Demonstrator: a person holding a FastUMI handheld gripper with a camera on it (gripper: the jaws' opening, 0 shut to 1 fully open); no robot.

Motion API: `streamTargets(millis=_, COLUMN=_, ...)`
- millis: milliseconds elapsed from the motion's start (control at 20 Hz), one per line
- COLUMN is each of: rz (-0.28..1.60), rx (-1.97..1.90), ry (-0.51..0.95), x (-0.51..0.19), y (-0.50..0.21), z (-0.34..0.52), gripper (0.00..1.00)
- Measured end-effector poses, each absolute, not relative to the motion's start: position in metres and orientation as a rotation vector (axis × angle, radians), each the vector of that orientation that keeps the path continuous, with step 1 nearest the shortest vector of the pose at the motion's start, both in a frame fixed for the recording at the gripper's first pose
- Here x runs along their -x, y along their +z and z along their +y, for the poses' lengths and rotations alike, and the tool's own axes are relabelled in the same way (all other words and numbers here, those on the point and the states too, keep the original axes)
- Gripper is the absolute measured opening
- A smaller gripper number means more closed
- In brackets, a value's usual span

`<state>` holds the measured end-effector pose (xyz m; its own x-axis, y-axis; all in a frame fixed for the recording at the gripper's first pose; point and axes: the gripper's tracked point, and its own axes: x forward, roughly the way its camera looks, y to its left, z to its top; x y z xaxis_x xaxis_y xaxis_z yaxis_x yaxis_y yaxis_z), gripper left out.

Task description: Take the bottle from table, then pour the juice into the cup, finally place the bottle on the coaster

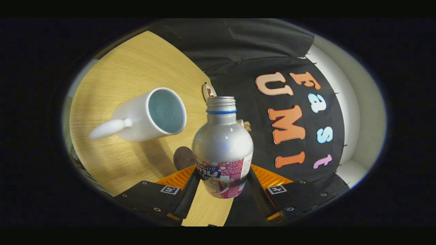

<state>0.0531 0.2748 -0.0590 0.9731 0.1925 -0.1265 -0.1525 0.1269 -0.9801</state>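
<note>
2 fingers of hand-held gripper [222,182] clamp bottle [222,149] low on label, lifted off surface [112,160], beside cup [150,115]. Smooth metal, uncapped: likely slippery, spill-prone; grip mid-body firmly.

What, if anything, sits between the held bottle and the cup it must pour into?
Nothing visible does. The tool is shut on the silver metal bottle with the pink label, cap off. The white ceramic cup stands on the wooden table just beyond, with bare tabletop between them.
</note>
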Motion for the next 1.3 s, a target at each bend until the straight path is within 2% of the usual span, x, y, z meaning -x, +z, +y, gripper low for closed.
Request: streamTargets(millis=1300, rz=-0.115, rx=1.784, ry=0.234, x=-0.067, y=-0.046, z=0.267, gripper=0.77)
